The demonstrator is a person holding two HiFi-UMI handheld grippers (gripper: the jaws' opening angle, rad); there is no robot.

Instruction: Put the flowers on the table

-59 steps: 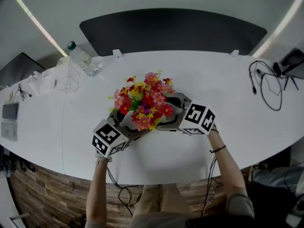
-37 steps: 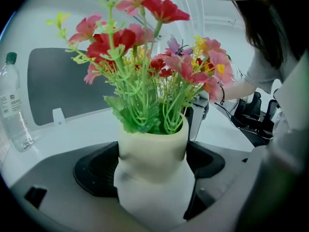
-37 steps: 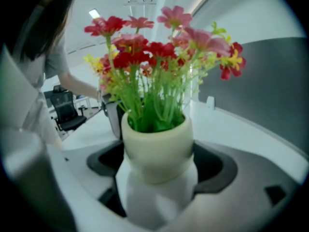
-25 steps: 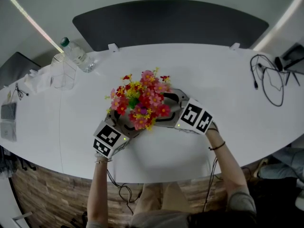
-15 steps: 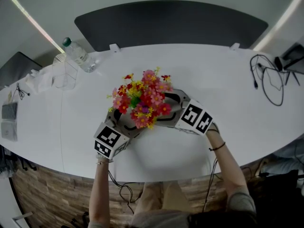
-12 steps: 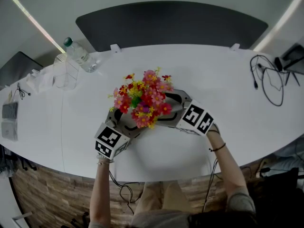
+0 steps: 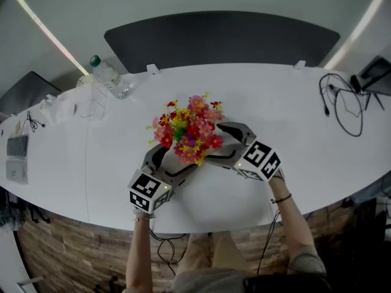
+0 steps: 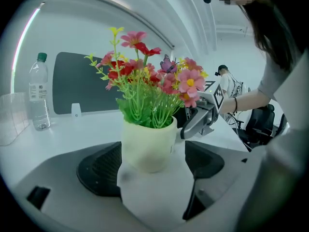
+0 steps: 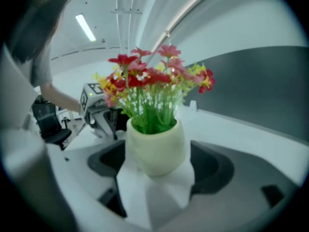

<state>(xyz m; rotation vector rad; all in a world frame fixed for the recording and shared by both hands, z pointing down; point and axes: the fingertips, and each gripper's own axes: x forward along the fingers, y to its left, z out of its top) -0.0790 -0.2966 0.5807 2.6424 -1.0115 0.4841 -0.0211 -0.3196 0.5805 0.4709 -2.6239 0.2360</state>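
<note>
Item: flowers, red, pink and yellow, in a cream pot, sitting upright on the white surface.

You are holding the left tool with jaws spread, the pot standing between them. You are holding the right tool spread likewise around the same pot from the opposite side.

A water bottle is lying far left.

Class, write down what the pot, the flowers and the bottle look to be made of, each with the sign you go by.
Pot: matte cream, smooth and opaque; ceramic or plastic, the look leaves it open.
Flowers: probably artificial, plastic or fabric; stiff even stems, flat bright petals.
Bottle: clear plastic; see-through wall, green cap.
</note>
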